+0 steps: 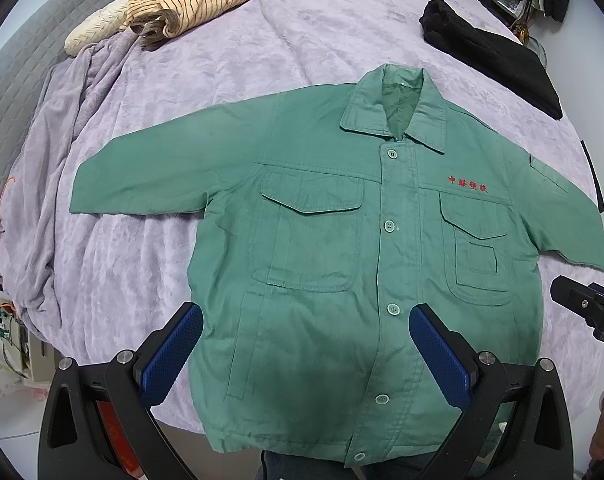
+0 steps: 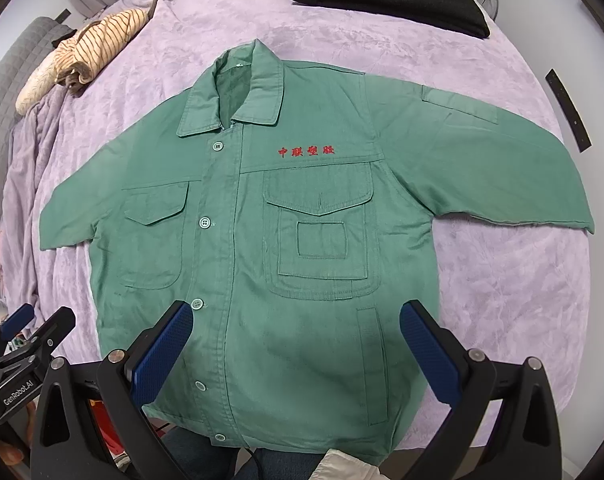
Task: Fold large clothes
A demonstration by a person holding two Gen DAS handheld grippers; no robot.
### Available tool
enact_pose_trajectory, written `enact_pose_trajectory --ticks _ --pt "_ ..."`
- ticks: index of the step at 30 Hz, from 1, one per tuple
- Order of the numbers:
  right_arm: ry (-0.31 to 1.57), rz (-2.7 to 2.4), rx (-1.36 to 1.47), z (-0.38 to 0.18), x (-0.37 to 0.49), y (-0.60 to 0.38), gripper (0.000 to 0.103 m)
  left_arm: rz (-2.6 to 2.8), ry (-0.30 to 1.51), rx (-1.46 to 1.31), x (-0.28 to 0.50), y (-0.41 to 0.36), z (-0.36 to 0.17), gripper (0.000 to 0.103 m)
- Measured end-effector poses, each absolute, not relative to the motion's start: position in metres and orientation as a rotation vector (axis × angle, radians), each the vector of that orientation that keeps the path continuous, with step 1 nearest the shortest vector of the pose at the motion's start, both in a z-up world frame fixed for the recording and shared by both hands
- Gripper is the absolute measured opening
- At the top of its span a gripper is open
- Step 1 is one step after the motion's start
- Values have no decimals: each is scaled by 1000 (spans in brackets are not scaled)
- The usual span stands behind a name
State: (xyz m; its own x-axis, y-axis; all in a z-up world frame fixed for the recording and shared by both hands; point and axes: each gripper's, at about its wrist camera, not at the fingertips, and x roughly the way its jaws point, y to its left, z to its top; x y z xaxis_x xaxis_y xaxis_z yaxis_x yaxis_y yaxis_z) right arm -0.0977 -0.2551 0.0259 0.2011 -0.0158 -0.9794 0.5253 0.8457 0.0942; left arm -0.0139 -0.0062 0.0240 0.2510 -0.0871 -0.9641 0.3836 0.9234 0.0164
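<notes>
Left wrist view looks down on a bed covered by a lilac plush blanket [image 1: 206, 92], rumpled into folds along its left edge where it meets a grey quilted headboard [image 1: 18, 76]. On the blanket lies a green work jacket [image 1: 322, 248], spread flat, front up and buttoned, collar toward the far side, both sleeves stretched outward, red embroidered characters [image 1: 468, 185] above one chest pocket. Its hem hangs just over the near edge of the bed.

At the far left a striped cream garment [image 1: 190, 4] lies bunched beside the headboard; at the far right a folded black garment [image 1: 498, 60] rests well apart from the jacket. Dark clothing hangs in the far right corner, too small to identify. Wires and small objects beside the bed at the left are blurred.

Both tools hover above the jacket's lower half, touching nothing. The left gripper [image 1: 306, 352] has its blue pads spread wide and empty; the right gripper [image 2: 296, 348] is likewise spread wide and empty. In the right wrist view a narrow black strip [image 2: 568, 110] lies on the blanket beyond the sleeve, and something white at the bottom edge is cut off. The far end of the jacket's left sleeve is cut by the lens rim there.
</notes>
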Motion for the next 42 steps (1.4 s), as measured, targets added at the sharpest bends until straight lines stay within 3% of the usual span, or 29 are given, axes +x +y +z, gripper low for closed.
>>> enact_pose_trajectory --ticks 15,28,34,35,36,37,39,42 --pt "1317 -370 602 2 -90 -241 103 -465 1402 118 42 13 -29 103" --pt "1386 -192 653 -67 -7 -133 103 -89 1298 -205 213 239 -124 103" --pt "1459 -166 631 -95 21 -100 103 32 1303 -411 272 306 -179 102" --pt "1469 -167 632 -99 24 -97 103 49 1292 -439 277 312 -183 96" --pt "1475 -166 633 -101 24 -95 103 52 1281 -470 281 320 -185 77" --pt "1481 -164 635 -103 26 -93 103 31 1260 -521 284 326 -186 45" --pt "1485 -159 641 -105 26 -91 103 -37 1228 -614 284 328 -182 3" --pt "1485 -153 648 -106 22 -91 103 -103 1170 -591 284 317 -160 4"
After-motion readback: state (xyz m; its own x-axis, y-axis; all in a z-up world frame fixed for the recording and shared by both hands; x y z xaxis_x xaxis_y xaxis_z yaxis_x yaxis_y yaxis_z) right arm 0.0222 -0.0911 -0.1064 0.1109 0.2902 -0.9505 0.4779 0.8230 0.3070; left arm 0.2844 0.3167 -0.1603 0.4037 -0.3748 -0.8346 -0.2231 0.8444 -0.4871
